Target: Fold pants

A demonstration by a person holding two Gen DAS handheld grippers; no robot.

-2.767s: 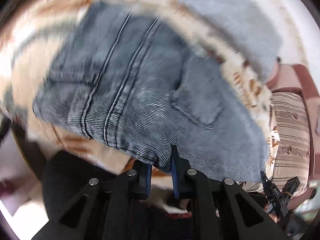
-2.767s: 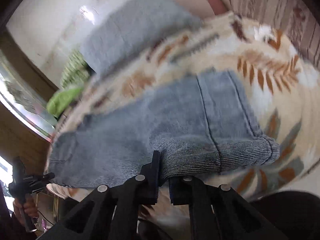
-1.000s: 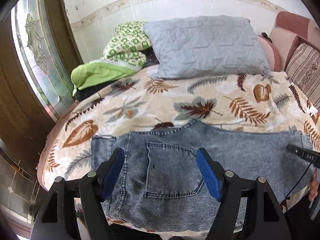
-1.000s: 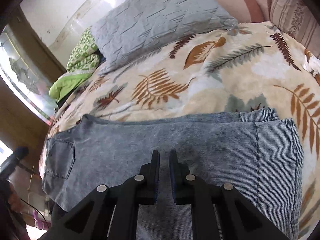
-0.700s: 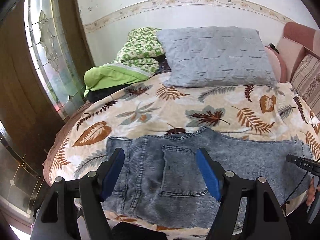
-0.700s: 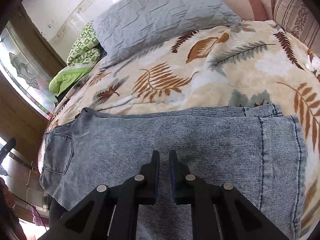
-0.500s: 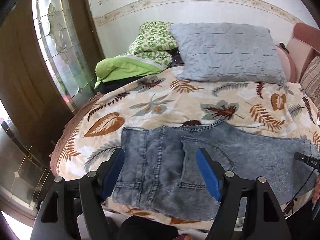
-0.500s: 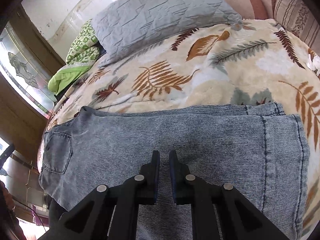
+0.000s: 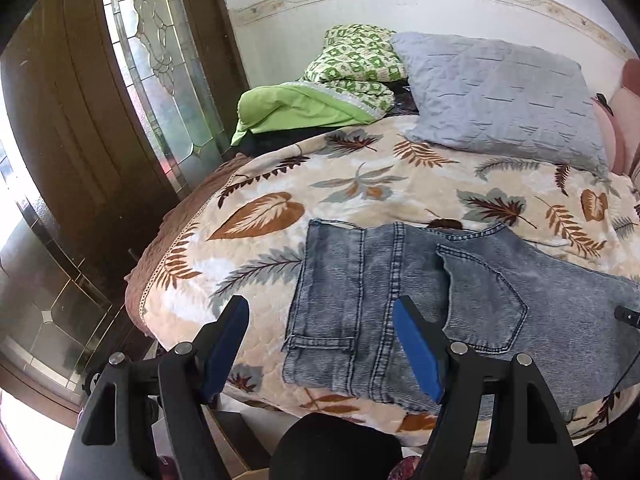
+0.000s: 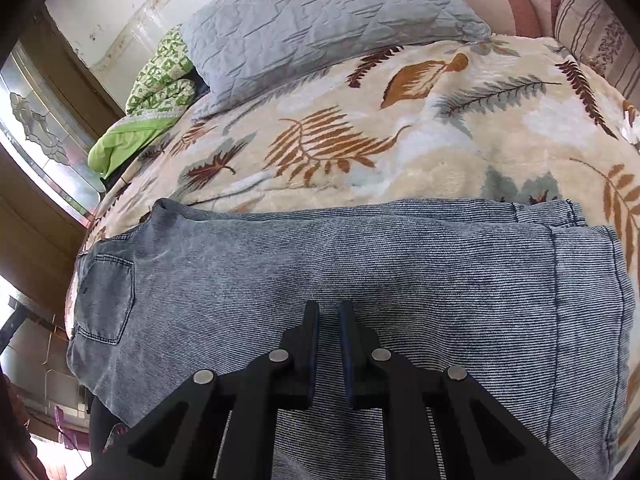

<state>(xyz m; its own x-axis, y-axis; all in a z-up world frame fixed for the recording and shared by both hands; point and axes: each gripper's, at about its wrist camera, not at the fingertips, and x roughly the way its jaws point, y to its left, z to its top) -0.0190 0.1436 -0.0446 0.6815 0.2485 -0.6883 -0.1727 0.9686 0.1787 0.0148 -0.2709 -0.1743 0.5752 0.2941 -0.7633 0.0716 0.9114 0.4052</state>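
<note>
Bright daylight enters through the glass door [image 9: 160, 92], glaring white at the left edge, while both sharp fisheye views curve strongly and darken at the rims, with soft shadows on the bed [image 10: 440, 140].

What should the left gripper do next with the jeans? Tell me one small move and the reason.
Probably bring the left gripper down onto the waistband edge of the jeans and close on it. Its jaws stand wide open with nothing between them, just above that end, while the jeans lie flat and full-length on the leaf-print blanket. The right gripper is shut, gripping no cloth, above the legs.
</note>
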